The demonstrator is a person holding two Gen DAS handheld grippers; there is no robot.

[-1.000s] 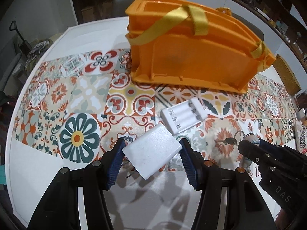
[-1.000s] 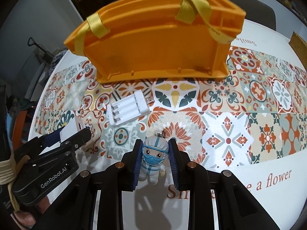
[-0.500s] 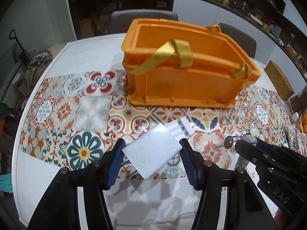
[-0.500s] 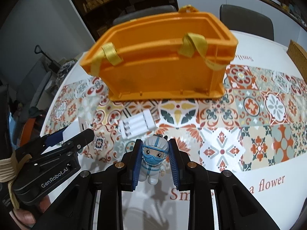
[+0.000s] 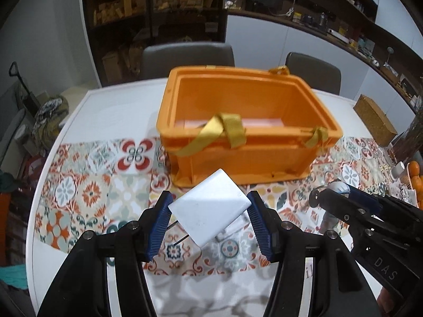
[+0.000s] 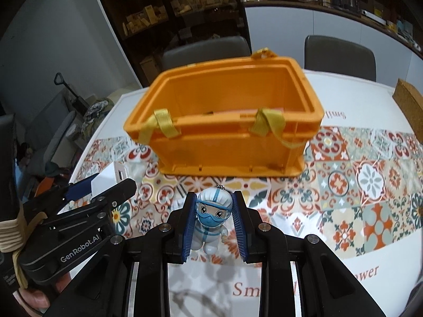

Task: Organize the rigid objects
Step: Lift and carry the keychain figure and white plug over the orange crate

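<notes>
At the lower centre of the left wrist view, the left gripper [image 5: 210, 218] is clamping a white charger block [image 5: 208, 210] above the patterned tablecloth [image 5: 87, 185], with the orange crate [image 5: 246, 129] sitting open above it at mid-frame. At the lower centre of the right wrist view, the right gripper [image 6: 214, 220] is squeezing a small masked figurine [image 6: 211, 220], below the same crate.
</notes>
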